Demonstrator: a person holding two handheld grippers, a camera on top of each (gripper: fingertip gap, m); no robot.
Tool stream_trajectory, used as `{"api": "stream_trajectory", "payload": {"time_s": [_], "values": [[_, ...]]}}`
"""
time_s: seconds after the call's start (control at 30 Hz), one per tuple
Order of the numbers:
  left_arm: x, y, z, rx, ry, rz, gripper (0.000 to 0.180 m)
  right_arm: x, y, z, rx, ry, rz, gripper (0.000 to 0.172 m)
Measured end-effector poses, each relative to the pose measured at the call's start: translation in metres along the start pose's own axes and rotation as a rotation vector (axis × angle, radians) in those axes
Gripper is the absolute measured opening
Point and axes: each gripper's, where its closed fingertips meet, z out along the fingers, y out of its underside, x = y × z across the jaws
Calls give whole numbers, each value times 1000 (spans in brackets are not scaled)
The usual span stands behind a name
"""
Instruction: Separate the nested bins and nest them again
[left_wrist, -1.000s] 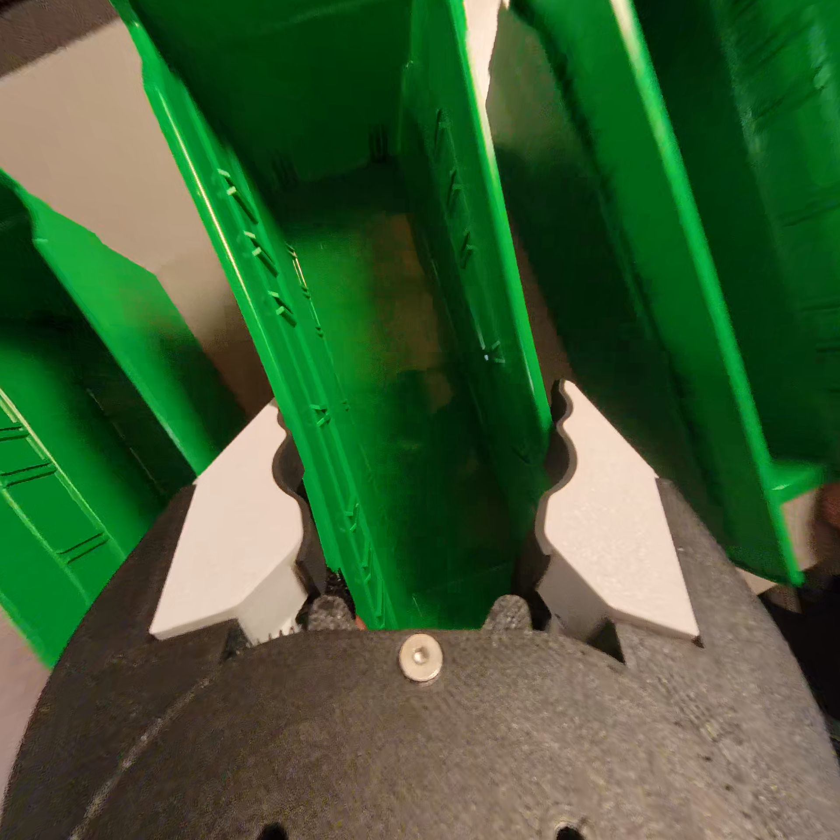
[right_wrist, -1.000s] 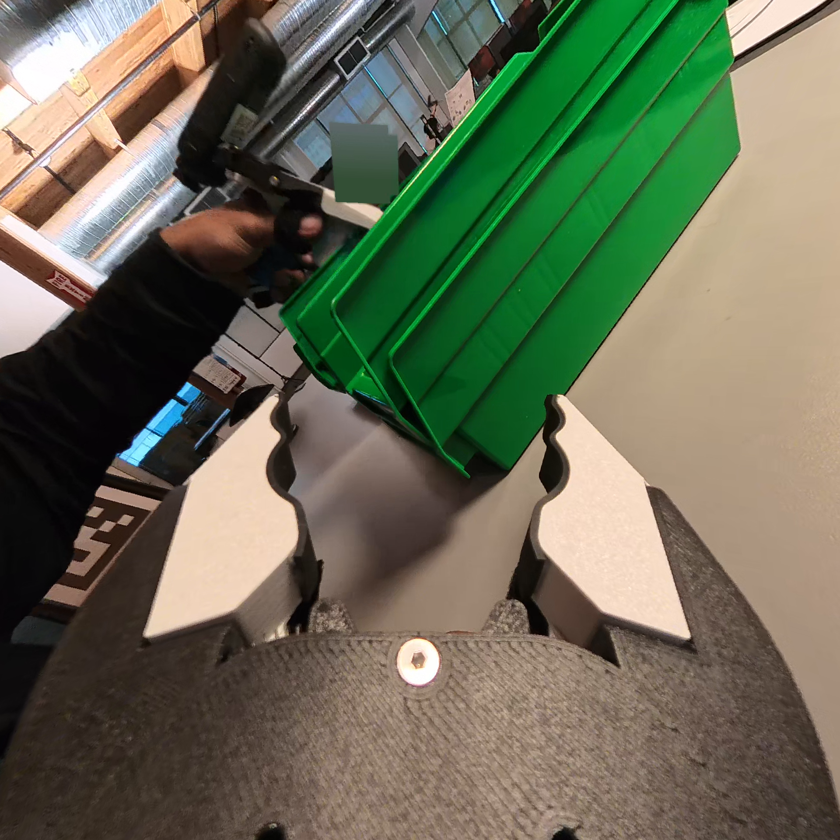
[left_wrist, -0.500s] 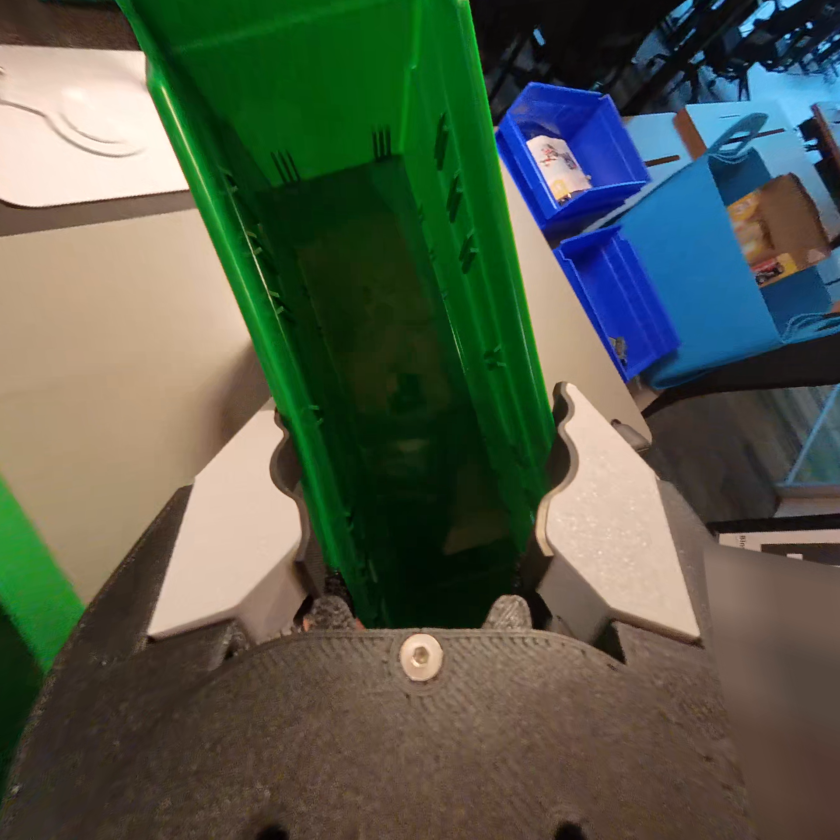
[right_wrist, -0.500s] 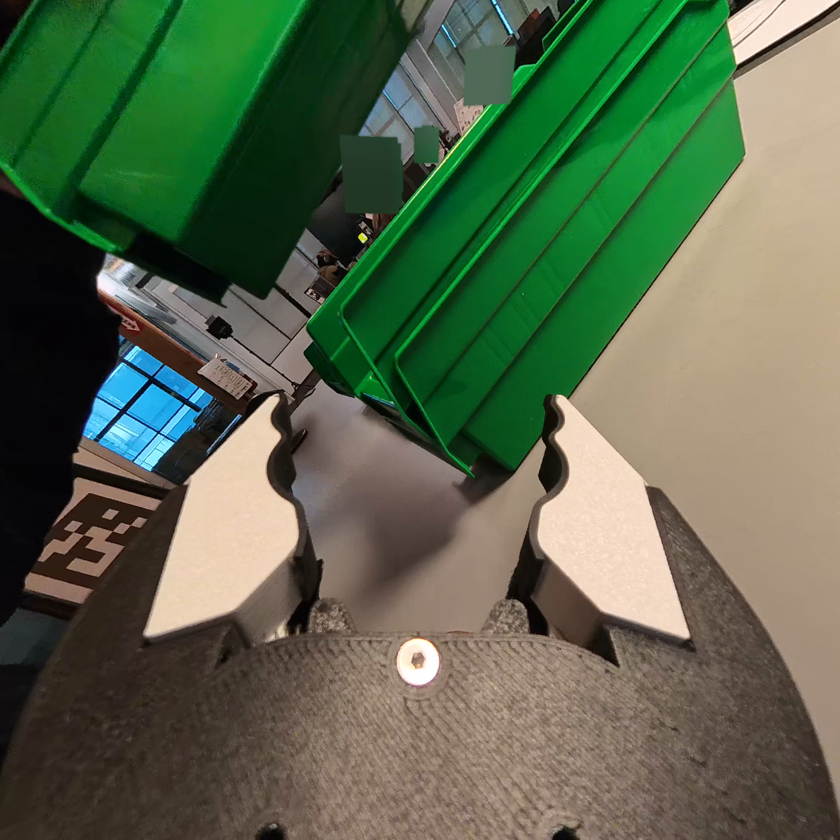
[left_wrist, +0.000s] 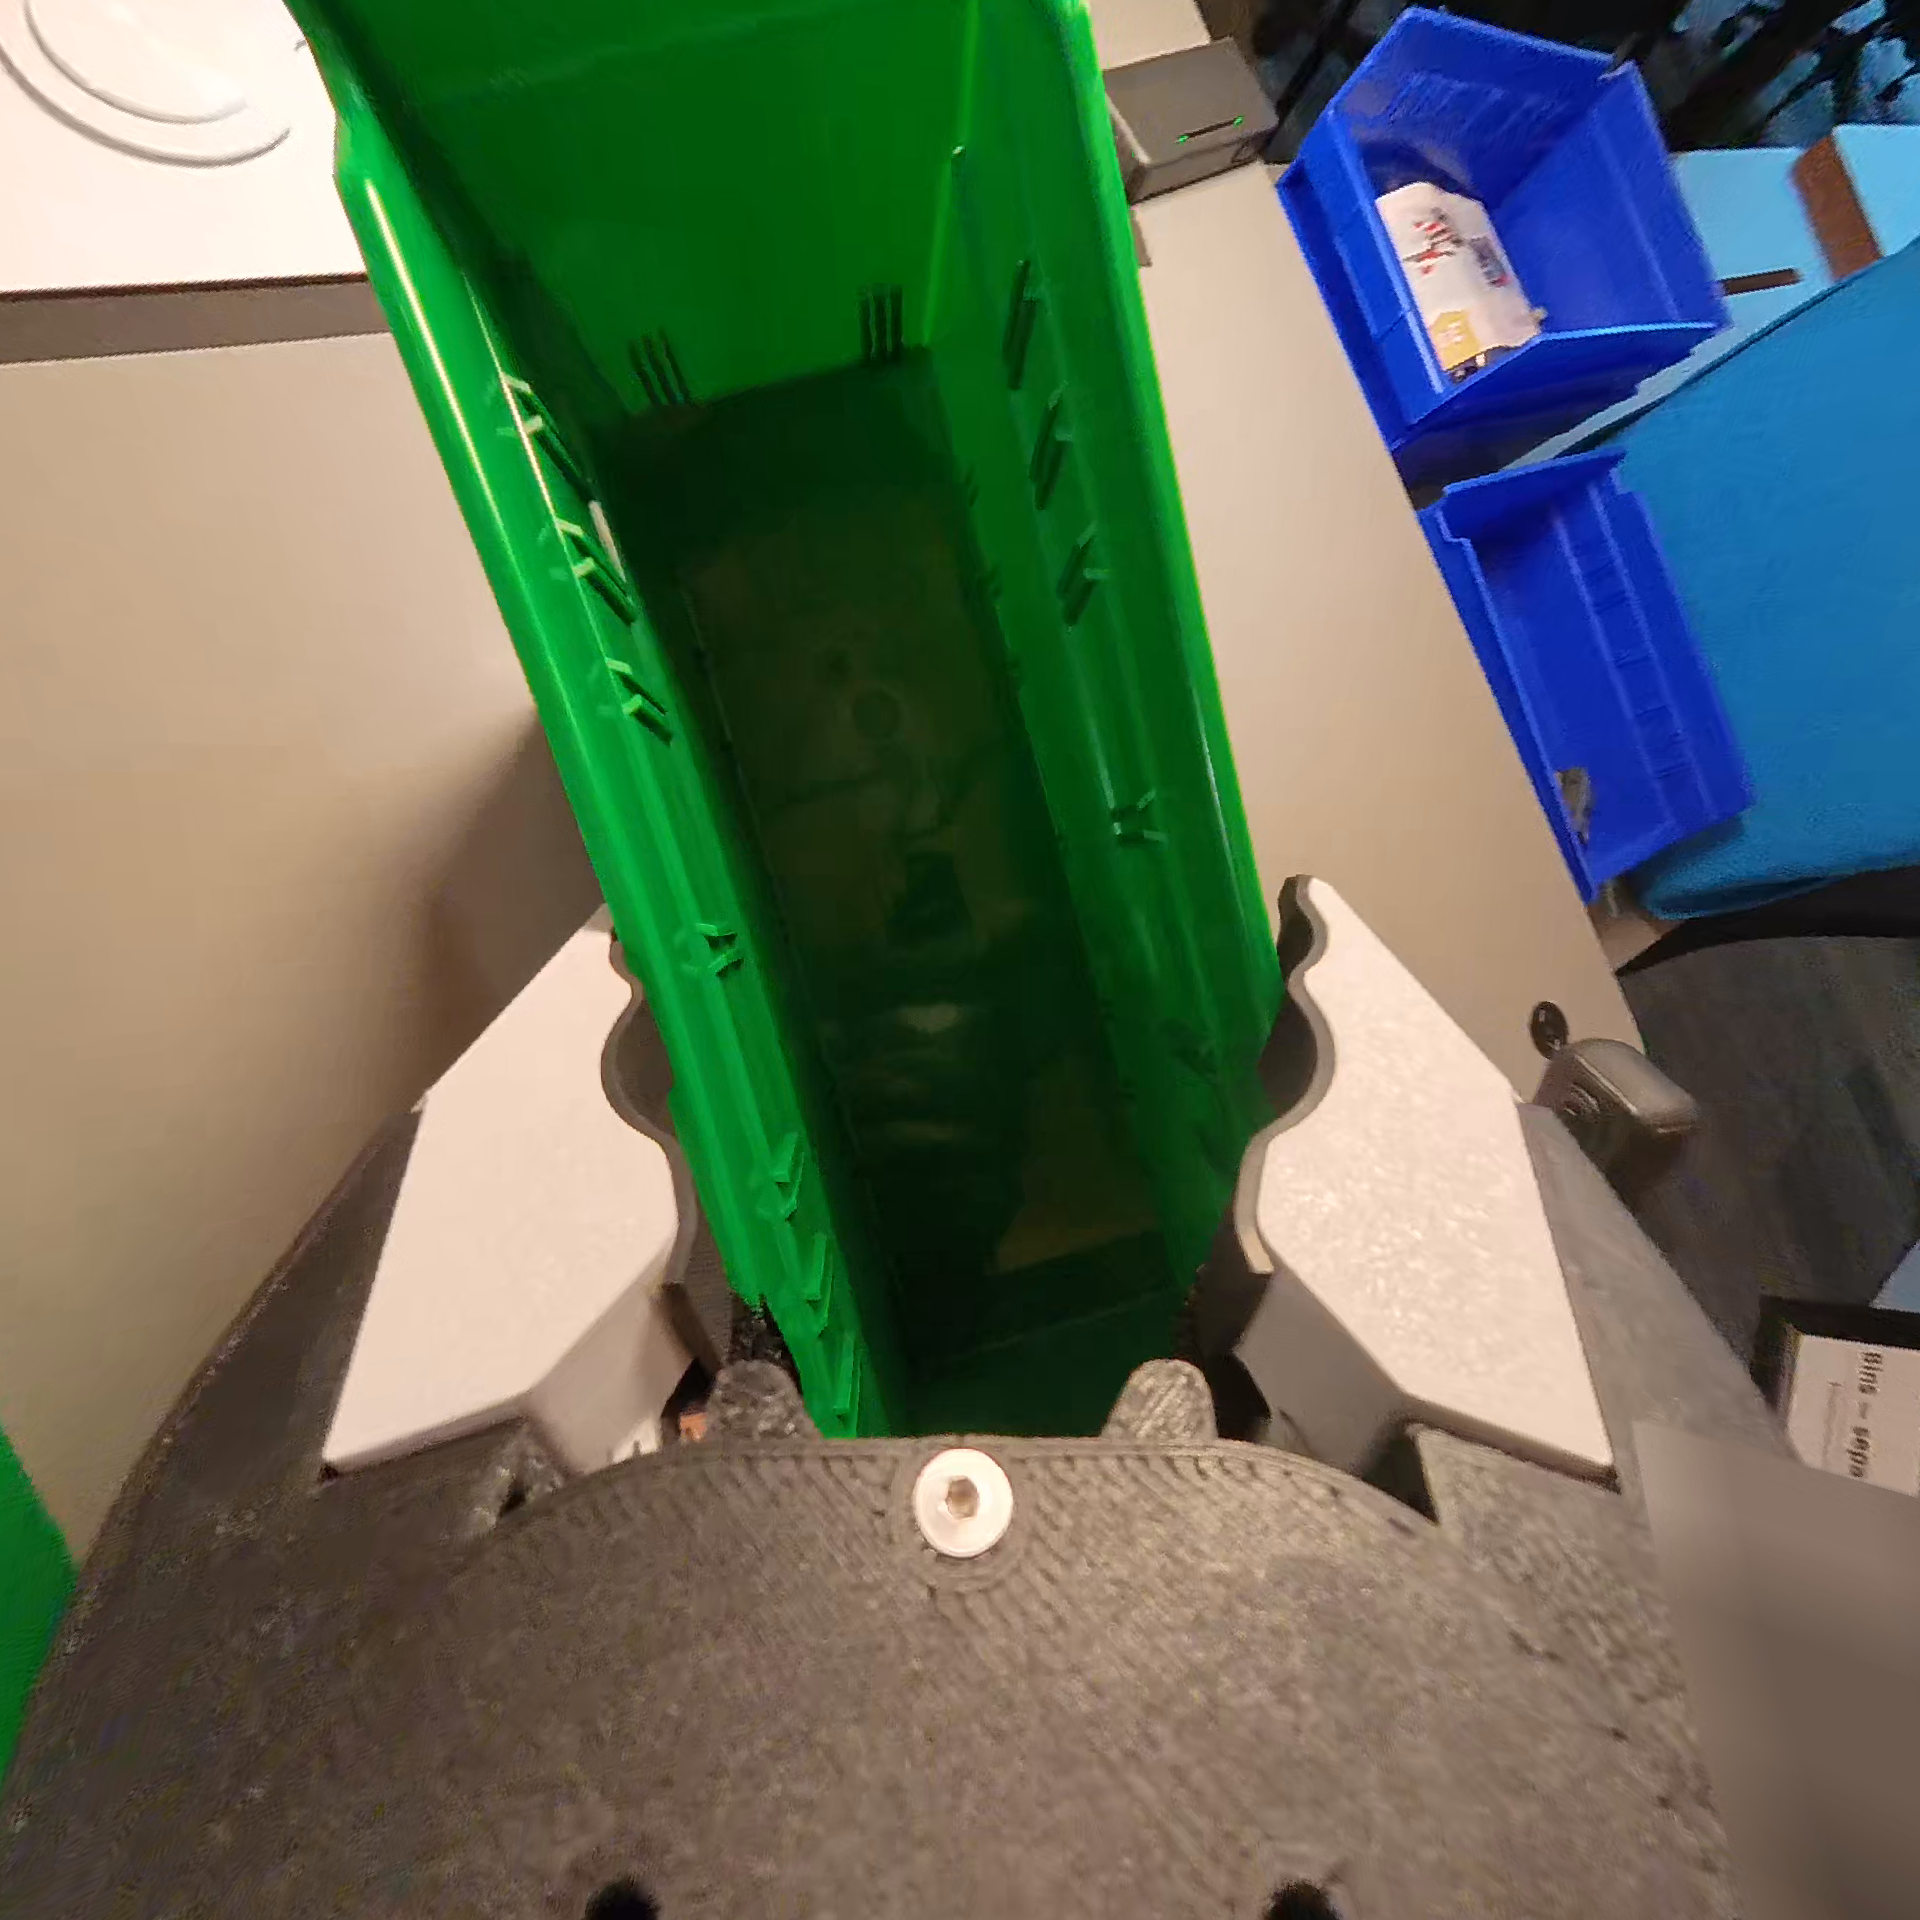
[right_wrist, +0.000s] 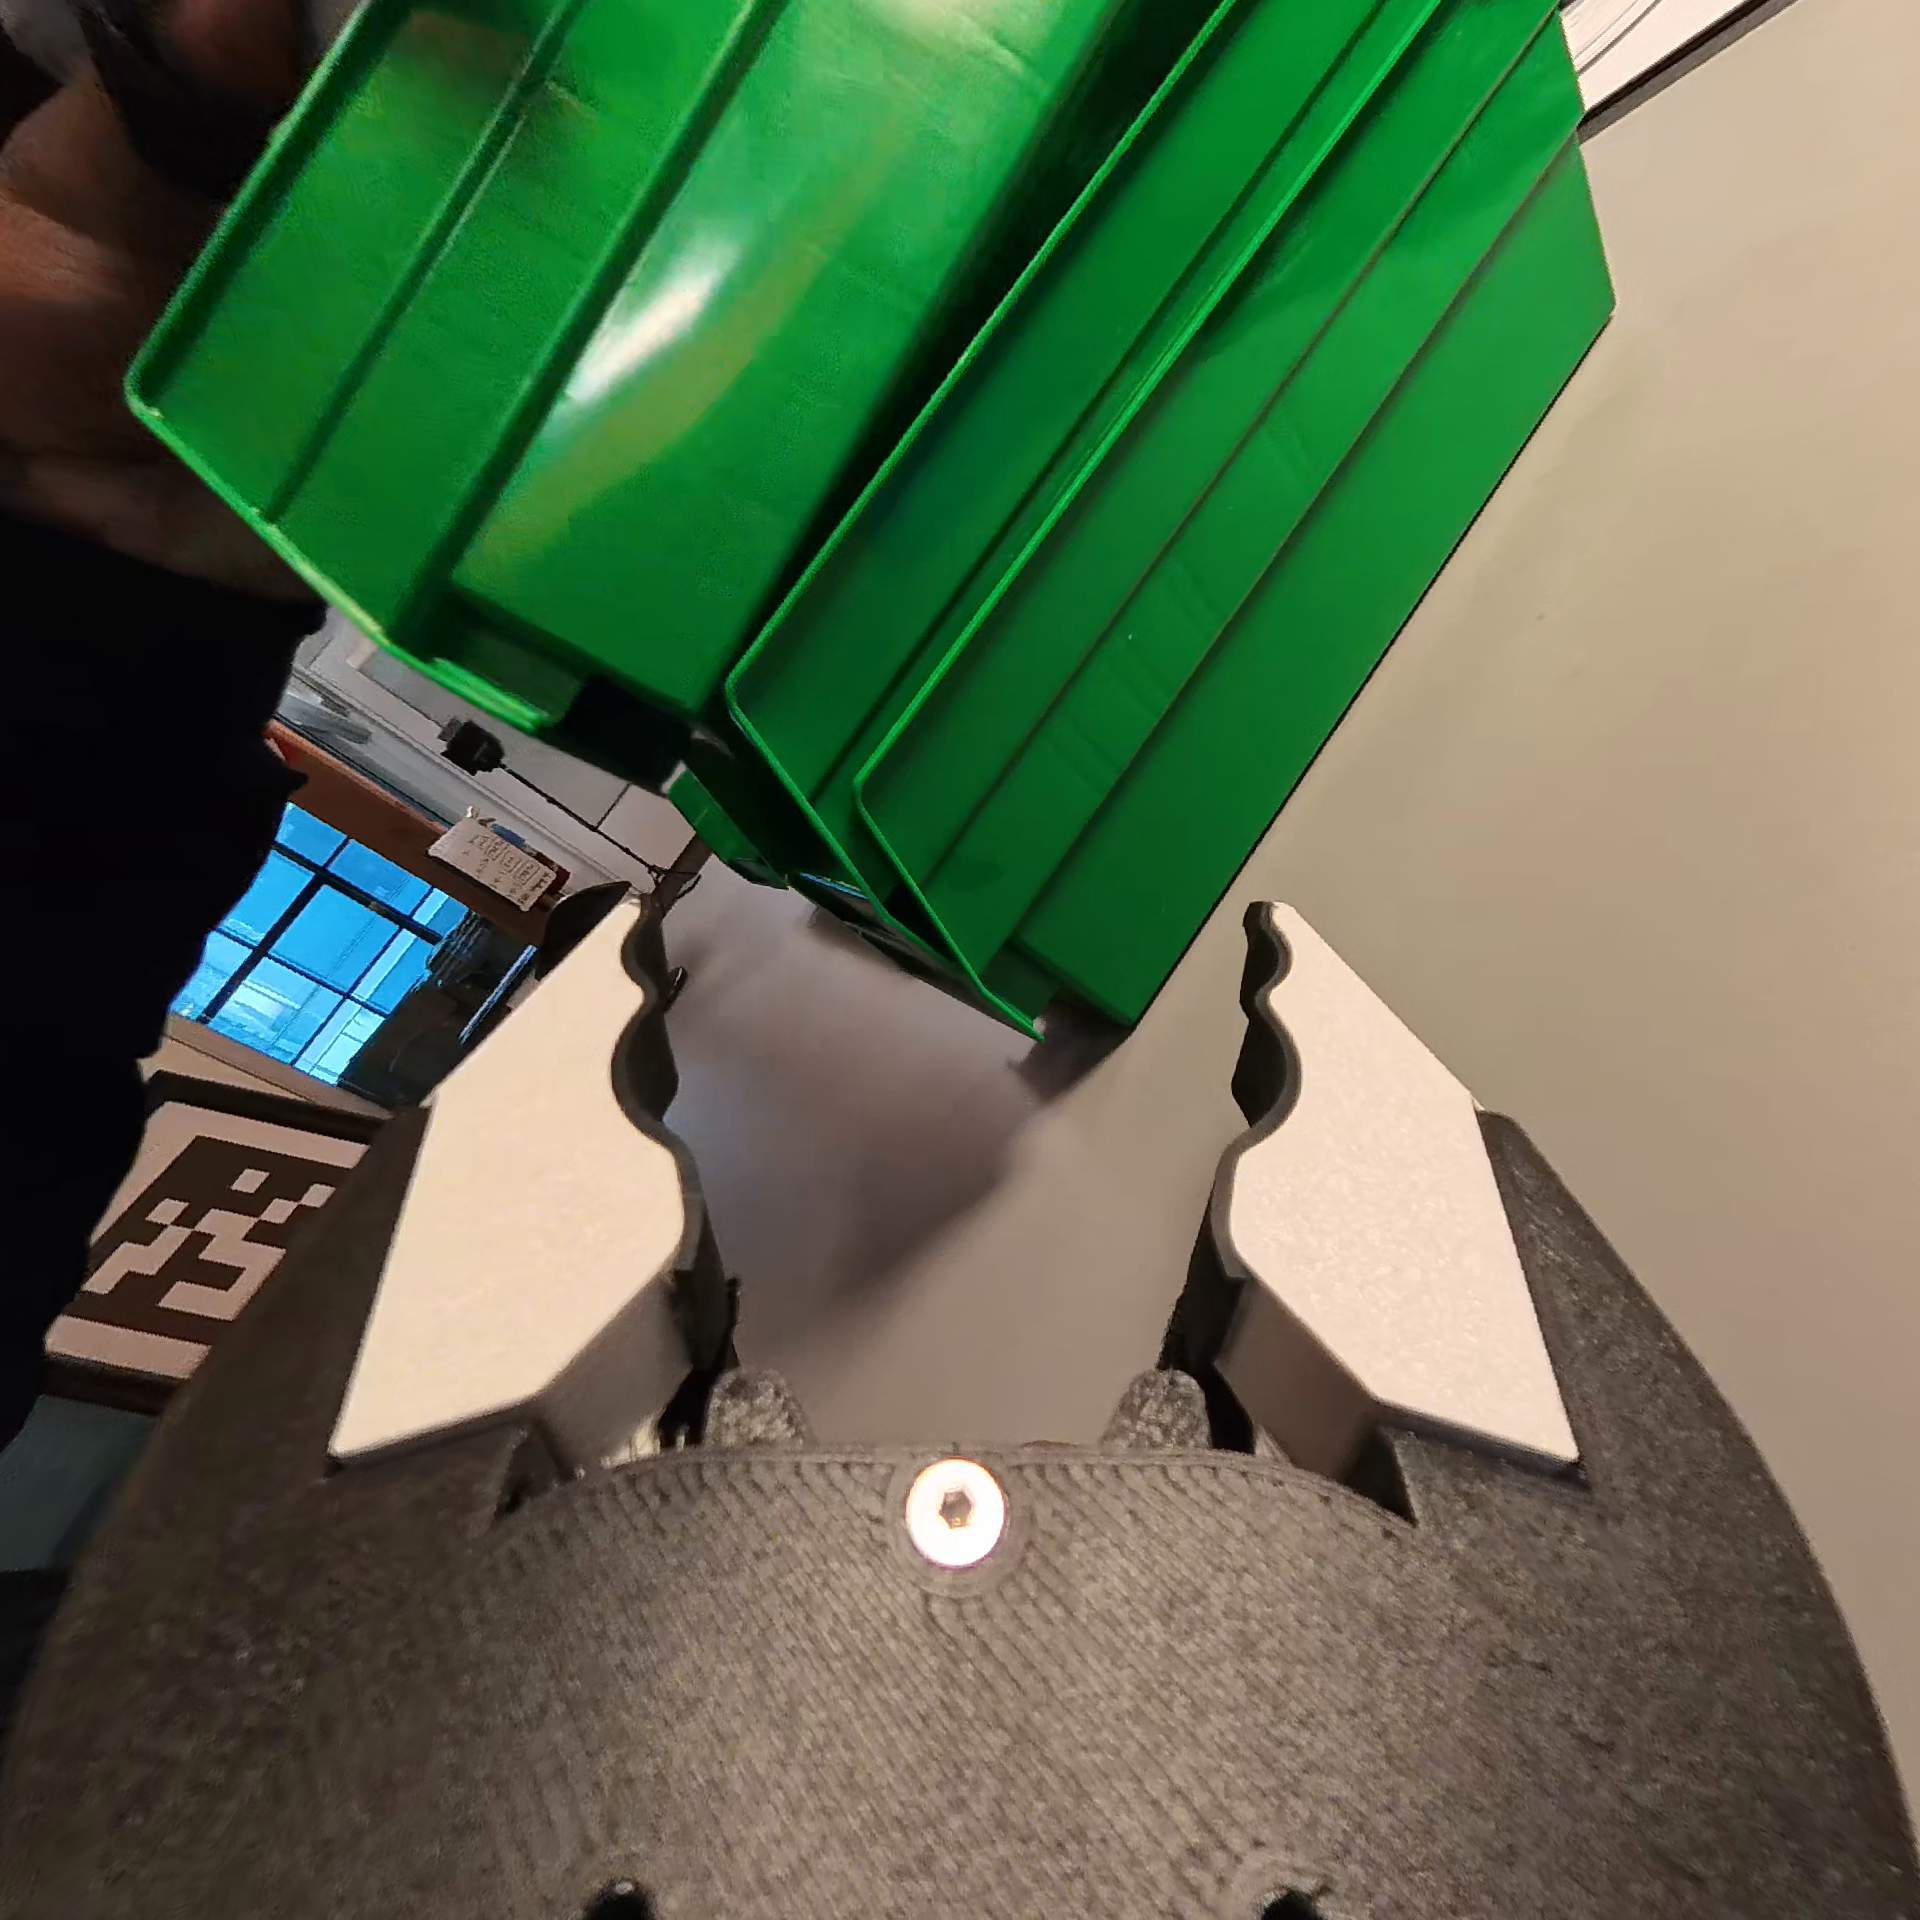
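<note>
The left gripper (left_wrist: 951, 997) clamps a green bin (left_wrist: 790, 436) between its wide-set pale fingers (left_wrist: 520, 1174), both pads against the bin's outer side walls, the open bin reaching straight out ahead of the fingertips with its dark floor in view. To the left of those fingers lies the grey table (left_wrist: 208, 727); beyond their right tip stand two blue bins (left_wrist: 1496, 208), the farther one holding a white packet. The right gripper (right_wrist: 951, 997) stands open, its fingers (right_wrist: 540, 1174) spread with only bare grey table (right_wrist: 1610, 831) between them. Just ahead of its tips rests the nested stack of green bins (right_wrist: 1195, 582), tilted in view, and up to the left of them the carried green bin (right_wrist: 488, 343) is seen in the air beside a dark sleeve (right_wrist: 114, 831).
</note>
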Motion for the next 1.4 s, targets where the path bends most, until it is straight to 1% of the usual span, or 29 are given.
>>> {"api": "stream_trajectory", "payload": {"time_s": [0.2, 0.3, 0.47, 0.53, 0.6, 0.7, 0.73, 0.83, 0.9, 0.97, 1.03, 1.1, 1.17, 1.23, 1.33, 1.4], "values": [[-7, -1, 11, -12, -95, 15, 121, 0, 0, -1, 1, -11, 12, 110], [-9, 4, 15, -38, -150, 47, 122, 0, 1, 0, -5, -9, 10, 110], [-12, 9, 27, -64, -194, 71, 127, 0, 1, 0, -9, -12, 13, 110], [-10, 8, 30, -57, -179, 80, 128, -1, 1, 0, -10, -14, 12, 110], [-6, 1, 30, -16, -160, 101, 121, -1, 2, 0, -10, -15, 12, 110], [4, -2, 27, 6, -122, 123, 127, -2, 2, 0, -12, -16, 12, 110], [9, -2, 25, 10, -101, 133, 126, -2, 2, 0, -14, -17, 12, 110], [16, -1, 8, 15, -65, 175, 128, -2, 3, 0, -15, -21, 13, 110], [9, -2, -10, 30, -70, 201, 130, -3, 3, 0, -15, -24, 14, 109], [-13, -2, -30, 43, -109, 213, 129, -3, 3, 0, -17, -26, 14, 110], [-55, 1, -48, 34, -193, 215, 130, -3, 3, 0, -20, -25, 14, 109], [-110, 10, -65, 2, -320, 218, 136, -2, 4, 1, -23, -23, 15, 109], [-169, 29, -79, -70, -450, 212, 142, -2, 5, 2, -29, -20, 15, 109], [-219, 51, -87, -142, -543, 182, 148, -2, 6, 3, -34, -15, 13, 108], [-267, 74, -90, -207, -594, 123, 155, -2, 8, 5, -44, -6, 6, 106], [-286, 77, -91, -212, -615, 102, 155, -1, 9, 5, -48, -1, 1, 106]]}}
